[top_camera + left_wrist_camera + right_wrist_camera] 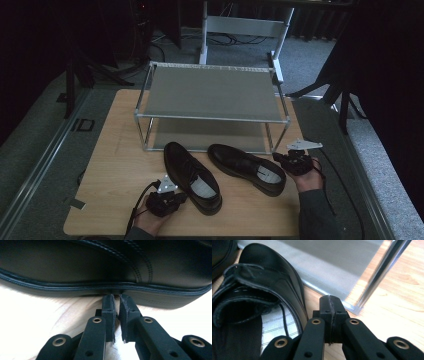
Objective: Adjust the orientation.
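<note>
Two black leather shoes lie on the wooden table in front of a shoe rack. In the high view the left shoe [192, 177] points away from me and the right shoe [245, 167] lies slanted, toe to the left. My left gripper [181, 196] sits low beside the left shoe's heel end. In the left gripper view its jaws [117, 298] stand a narrow crack apart, nothing between them, tips at the sole edge of the shoe [100, 265]. My right gripper [278, 158] is by the right shoe's heel; its jaws [331, 300] are pressed together, empty, beside the shoe opening [262, 290].
A two-tier metal shoe rack [210, 92] stands on the table's far half, both shelves bare. Its lower shelf [332, 265] and a front leg [382, 270] lie just beyond my right gripper. Bare tabletop [115, 165] stretches left of the shoes.
</note>
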`<state>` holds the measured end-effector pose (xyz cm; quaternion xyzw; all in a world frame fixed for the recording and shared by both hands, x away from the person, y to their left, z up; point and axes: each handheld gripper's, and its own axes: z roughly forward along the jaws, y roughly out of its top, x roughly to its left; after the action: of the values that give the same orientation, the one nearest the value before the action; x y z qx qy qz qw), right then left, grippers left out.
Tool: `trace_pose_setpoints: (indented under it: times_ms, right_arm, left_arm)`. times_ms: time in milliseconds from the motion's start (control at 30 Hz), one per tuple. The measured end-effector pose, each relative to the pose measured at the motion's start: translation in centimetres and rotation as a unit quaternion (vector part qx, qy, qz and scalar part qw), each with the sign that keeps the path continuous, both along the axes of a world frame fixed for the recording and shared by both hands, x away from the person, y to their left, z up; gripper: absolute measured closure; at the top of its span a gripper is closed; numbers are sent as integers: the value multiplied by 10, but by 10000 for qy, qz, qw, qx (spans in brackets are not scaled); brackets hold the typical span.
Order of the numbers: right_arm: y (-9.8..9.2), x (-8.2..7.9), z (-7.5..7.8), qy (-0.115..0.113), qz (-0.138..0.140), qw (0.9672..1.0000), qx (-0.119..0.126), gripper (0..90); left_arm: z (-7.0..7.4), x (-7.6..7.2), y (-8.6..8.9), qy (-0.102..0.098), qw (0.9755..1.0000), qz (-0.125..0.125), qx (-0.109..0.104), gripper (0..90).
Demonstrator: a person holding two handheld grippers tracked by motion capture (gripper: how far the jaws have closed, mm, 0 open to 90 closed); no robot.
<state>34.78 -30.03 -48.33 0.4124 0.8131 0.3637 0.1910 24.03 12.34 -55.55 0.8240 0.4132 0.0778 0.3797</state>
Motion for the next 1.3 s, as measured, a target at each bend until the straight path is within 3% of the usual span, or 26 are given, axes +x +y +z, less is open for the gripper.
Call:
trace_pose_setpoints:
  times_ms: [167, 267, 433, 567, 800, 1033, 1133, 1200, 1300]
  right_arm:
    - [8, -24, 15, -308, 161, 9994, 6, 865]
    - [18, -44, 24, -320, 441, 9984, 158, 807]
    - [38, -72, 24, -352, 830, 9959, 69, 740]
    - [60, -83, 24, -385, 1111, 9931, 37, 721]
    - [103, -82, 24, -302, 1510, 9880, 147, 696]
    - [142, -77, 12, -112, 1842, 9827, 164, 660]
    - [150, -70, 7, 35, 1835, 9823, 371, 627]
    - [153, -64, 2, 98, 1702, 9851, 245, 626]
    - [157, -58, -5, 283, 1647, 9859, 121, 677]
  left_arm:
    - [1, 2, 6, -27, 9998, 195, -11, 829]
    - [4, 2, 11, -87, 9995, 299, -56, 827]
    - [10, 5, 20, -189, 9988, 438, -141, 820]
    - [13, 7, 21, -249, 9987, 415, -177, 818]
    - [12, 7, 13, -288, 9992, 250, -118, 817]
    - [12, 9, 9, -279, 9992, 210, -168, 830]
    - [11, 10, 4, -281, 9994, 92, -168, 833]
    - [11, 11, -3, -299, 9994, -45, -149, 830]
    - [9, 11, -14, -304, 9992, -226, -99, 820]
